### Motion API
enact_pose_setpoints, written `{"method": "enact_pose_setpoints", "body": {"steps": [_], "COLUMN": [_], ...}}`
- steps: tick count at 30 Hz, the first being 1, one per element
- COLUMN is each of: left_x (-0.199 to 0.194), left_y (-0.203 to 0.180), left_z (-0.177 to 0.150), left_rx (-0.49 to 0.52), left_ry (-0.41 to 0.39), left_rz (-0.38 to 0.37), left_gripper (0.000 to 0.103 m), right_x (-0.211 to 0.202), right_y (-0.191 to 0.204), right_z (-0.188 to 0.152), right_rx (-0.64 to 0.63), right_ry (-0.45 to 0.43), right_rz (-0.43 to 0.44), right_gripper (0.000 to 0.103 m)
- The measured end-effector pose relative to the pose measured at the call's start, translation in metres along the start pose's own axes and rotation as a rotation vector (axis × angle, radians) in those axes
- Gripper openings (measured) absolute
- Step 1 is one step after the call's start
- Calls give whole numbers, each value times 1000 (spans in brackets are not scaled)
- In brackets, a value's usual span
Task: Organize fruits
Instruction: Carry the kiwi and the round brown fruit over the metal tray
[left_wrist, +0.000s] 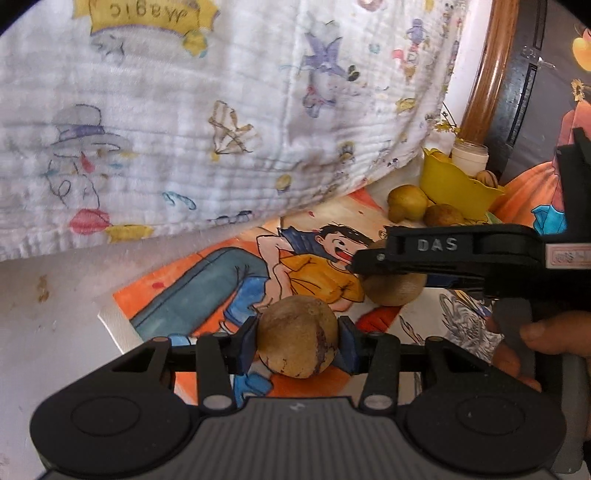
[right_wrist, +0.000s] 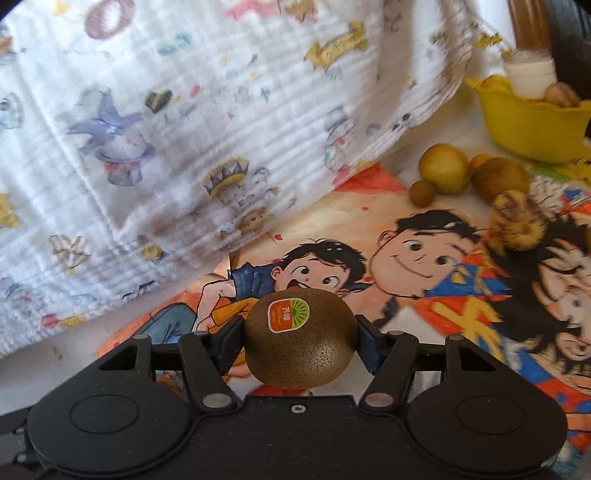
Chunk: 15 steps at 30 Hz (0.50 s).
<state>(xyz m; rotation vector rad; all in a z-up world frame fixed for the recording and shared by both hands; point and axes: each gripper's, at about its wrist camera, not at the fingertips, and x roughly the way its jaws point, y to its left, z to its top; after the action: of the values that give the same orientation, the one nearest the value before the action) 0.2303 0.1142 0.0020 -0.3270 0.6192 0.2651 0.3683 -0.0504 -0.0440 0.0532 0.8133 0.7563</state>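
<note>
Between the blue pads of the left gripper (left_wrist: 297, 341) a tan, scuffed fruit (left_wrist: 297, 338) is sitting — both pads are pressing its sides, the jaws standing partly closed around it. It is hanging above the cartoon mat (left_wrist: 207, 280), with a dark purplish mark showing on its lower right.

Right gripper (right_wrist: 299, 341): its jaws are standing about half open and are clamping a brown kiwi (right_wrist: 299, 338) at its widest part. The pads are touching the kiwi left and right, and an orange-and-green sticker (right_wrist: 288, 314) is facing the camera on top. From the left wrist view this same gripper (left_wrist: 384, 273) is reaching in from the right, lettered DAS, with the kiwi's underside (left_wrist: 393, 291) showing beneath its black finger; a hand (left_wrist: 539, 343) is gripping its handle.

Loose items on the mat, far right:
- a yellow bowl (right_wrist: 532, 122) holding a few pieces, with a white jar (right_wrist: 530, 74) behind it
- two yellow-green fruits (right_wrist: 443, 168) and a browner one (right_wrist: 500, 179) just in front of the bowl, touching one another
- a striped, fuzzy yellow-and-brown thing (right_wrist: 515, 221) nearer — I cannot tell what it is.

A white printed cloth (right_wrist: 166, 129) is draping over the mat's far edge, filling the upper left of both views.
</note>
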Motion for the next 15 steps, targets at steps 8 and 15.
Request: {"method": "enact_pose_setpoints", "body": {"steps": [8,15], "left_x": [-14,-25], "left_y": [-23,-52], "left_z": [2,-2], "left_rx": [13,47], "left_ry": [-10,0], "left_rz": [-4,-28], "left_gripper": [49,49], "right_x": [-49,-98], "right_y": [-13,-42], "right_z": [-2,-14], "right_rx": [5,33], "right_ry": [-80,-153], "right_rz": [-9,-41], "right_gripper": [64,64]}}
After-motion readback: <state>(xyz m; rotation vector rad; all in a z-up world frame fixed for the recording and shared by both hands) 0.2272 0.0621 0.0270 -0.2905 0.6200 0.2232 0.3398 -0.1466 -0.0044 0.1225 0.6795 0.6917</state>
